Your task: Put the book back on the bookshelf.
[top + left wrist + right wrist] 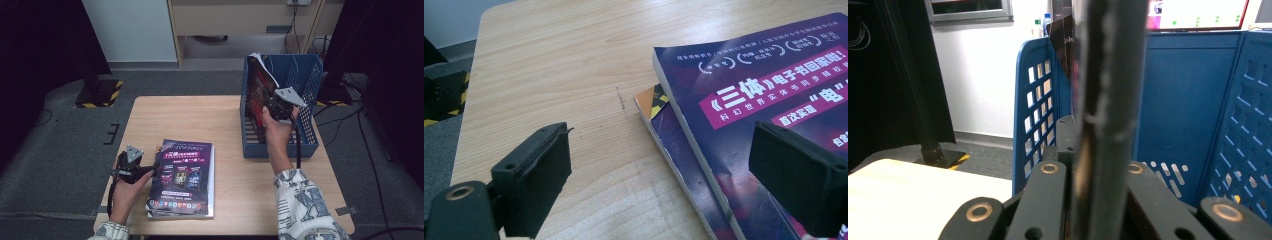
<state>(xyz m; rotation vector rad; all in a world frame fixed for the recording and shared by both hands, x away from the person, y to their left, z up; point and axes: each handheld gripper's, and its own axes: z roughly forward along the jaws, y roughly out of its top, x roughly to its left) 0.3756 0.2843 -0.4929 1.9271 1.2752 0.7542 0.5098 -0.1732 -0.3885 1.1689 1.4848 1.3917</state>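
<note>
Gripping a thin book (259,86) by its edge, the right hand-held gripper (276,106) held it upright over the blue file rack (306,87) at the far right of the worktop (170,117). Its jaws were clamped on the book, which rose from between them and leaned against the rack's left wall, its lower part inside the rack. In the right gripper view, the book (1103,100) appeared edge-on as a dark vertical band straight ahead of the jaws, with the rack's (1035,100) slotted blue walls on either side of it. The cover looked dark with red and black artwork, and a white page corner showed at the top.

Near the front left of the worktop, the left hand-held gripper (152,170) rested with its jaws open, clasping nothing. Its tips pointed at a stack of books (182,177), just beside the stack's left edge. In the left gripper view, one black pad hovered over bare wood and the other over the top cover (774,90), the stack's edge lying between them. That cover was purple with a magenta banner, white Chinese lettering and small pictures. An orange corner with black-and-yellow stripes (651,97) peeked out from beneath it.
</note>
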